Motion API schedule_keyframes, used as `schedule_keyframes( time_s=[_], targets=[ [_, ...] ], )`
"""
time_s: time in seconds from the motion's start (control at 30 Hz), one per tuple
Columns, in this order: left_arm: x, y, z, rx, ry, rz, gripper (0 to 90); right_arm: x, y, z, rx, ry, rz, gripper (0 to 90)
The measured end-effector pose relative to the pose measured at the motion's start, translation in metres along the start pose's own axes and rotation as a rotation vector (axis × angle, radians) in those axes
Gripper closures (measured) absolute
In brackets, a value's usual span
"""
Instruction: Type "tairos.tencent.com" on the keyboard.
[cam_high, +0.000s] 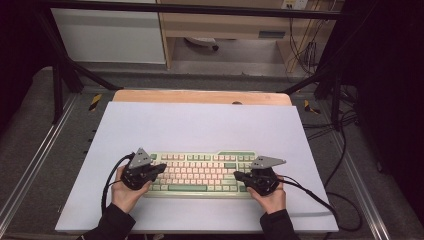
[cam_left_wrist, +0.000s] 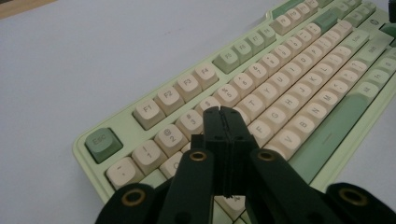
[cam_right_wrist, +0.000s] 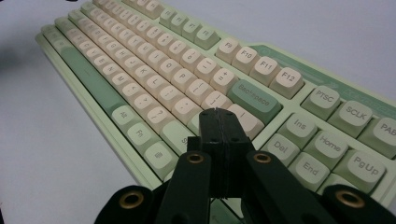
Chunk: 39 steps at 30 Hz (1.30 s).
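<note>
- The keyboard (cam_high: 200, 174) lies flat on the near half of a white sheet (cam_high: 200, 125), its long side running across the table, roughly centred between the person's two hands.
- Its case is pale green, most keys are cream, and the space bar (cam_high: 187, 188), Esc (cam_left_wrist: 101, 142) and Backspace (cam_right_wrist: 256, 99) are a darker green.
- The left gripper (cam_high: 161, 168) is over the keyboard's left end, pointing inward toward the keys; its jaws are pressed together with nothing between them.
- In the left gripper view the closed tip (cam_left_wrist: 222, 112) hangs above the number row and the letters just below it; whether it touches a key I cannot tell.
- The right gripper (cam_high: 236, 175) is over the right end, also pointing inward, jaws likewise closed and empty.
- In the right gripper view its tip (cam_right_wrist: 217, 113) sits above the keys just below Backspace, with Ins, Del, Home and End to one side.
- A black cable (cam_high: 315, 196) trails from the right gripper off the sheet's right edge.
- A wooden tabletop (cam_high: 200, 96) shows beyond the sheet's far edge.
</note>
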<state>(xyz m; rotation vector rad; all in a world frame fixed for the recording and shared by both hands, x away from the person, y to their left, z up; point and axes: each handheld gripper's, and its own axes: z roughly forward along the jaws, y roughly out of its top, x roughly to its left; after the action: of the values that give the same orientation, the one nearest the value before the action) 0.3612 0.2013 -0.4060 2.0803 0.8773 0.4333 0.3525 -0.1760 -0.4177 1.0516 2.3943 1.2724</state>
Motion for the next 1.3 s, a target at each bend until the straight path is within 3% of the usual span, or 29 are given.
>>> schedule_keyframes(
  time_s=[0.83,1.3],
  targets=[
    [-0.014,0.010,0.037,0.047,0.000,0.027,89.8,-0.002,-0.007,-0.005,0.001,-0.004,0.005,90.0],
    [-0.017,0.008,0.044,0.058,-0.005,0.030,89.9,-0.003,-0.007,-0.005,0.000,-0.003,0.003,90.0]
  ],
)
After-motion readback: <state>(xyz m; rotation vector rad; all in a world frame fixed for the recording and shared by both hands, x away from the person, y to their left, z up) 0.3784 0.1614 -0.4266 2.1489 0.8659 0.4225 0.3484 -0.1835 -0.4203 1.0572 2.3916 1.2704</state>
